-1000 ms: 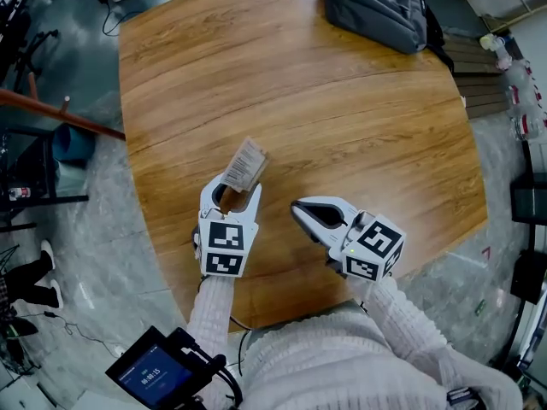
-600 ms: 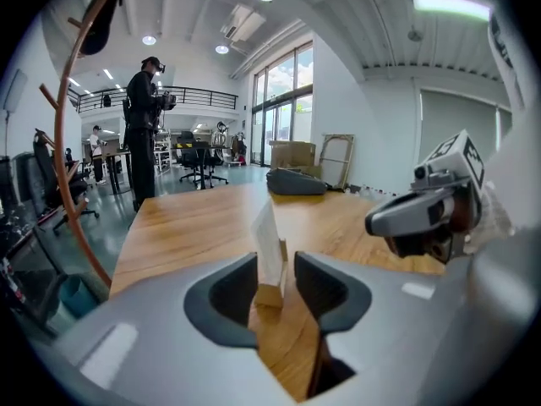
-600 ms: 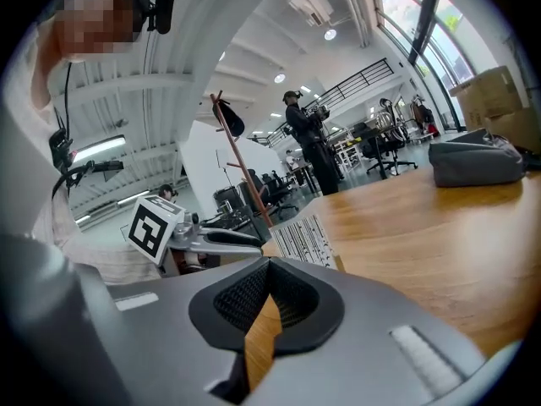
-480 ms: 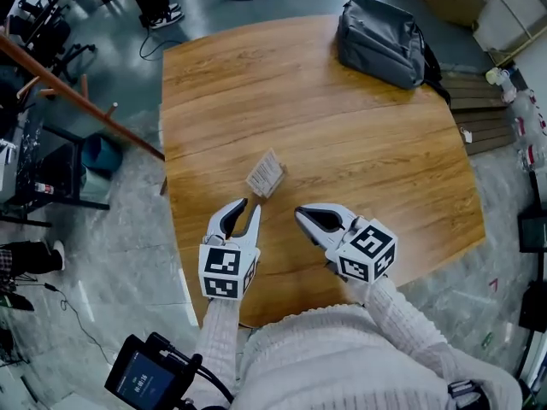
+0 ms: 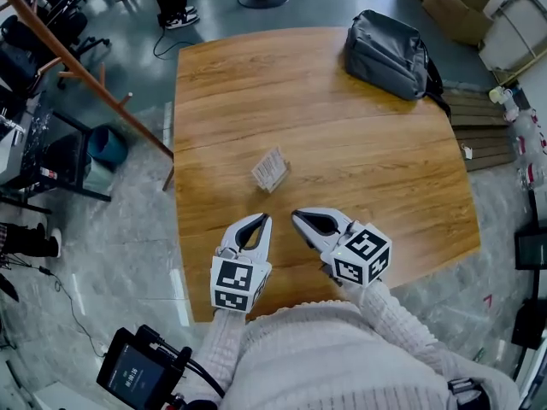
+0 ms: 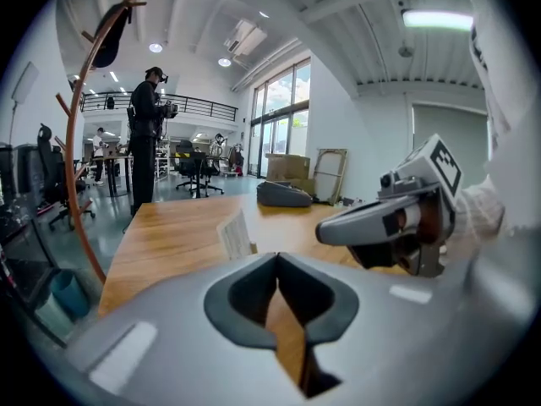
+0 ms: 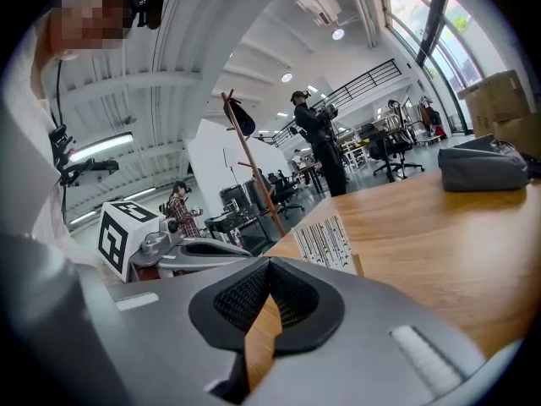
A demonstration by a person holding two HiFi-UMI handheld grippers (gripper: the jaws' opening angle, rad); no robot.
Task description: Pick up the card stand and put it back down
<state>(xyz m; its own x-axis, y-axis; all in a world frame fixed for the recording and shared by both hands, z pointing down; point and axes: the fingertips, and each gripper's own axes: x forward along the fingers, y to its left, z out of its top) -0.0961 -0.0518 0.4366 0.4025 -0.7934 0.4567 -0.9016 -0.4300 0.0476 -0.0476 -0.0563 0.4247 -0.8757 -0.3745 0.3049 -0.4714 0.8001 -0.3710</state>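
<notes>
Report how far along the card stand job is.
Done: the card stand stands on the table, clear of both grippers. In hand: nothing; the left gripper has just been closing its jaws on nothing, and the right gripper is shut, empty. Left: nothing visible.

Here's a big, bright open hall: a glossy grey floor [image 5: 111,254] spreads all around a broad wooden table [image 5: 342,143] with rounded corners, a grey bag [image 5: 389,41] parked near its far edge. Off the table's left side a curved wooden coat stand [image 6: 80,142] rises (something dark hangs from its top hook), with a teal bin [image 5: 107,143] sitting close by its pole. Tall windows [image 6: 275,134] pour daylight in at the back, a railed mezzanine [image 6: 199,104] runs above the office chairs [image 6: 199,163], cardboard boxes [image 5: 449,2] sit beyond the bag, and a long strip light [image 6: 435,19] glows on the white ceiling.
</notes>
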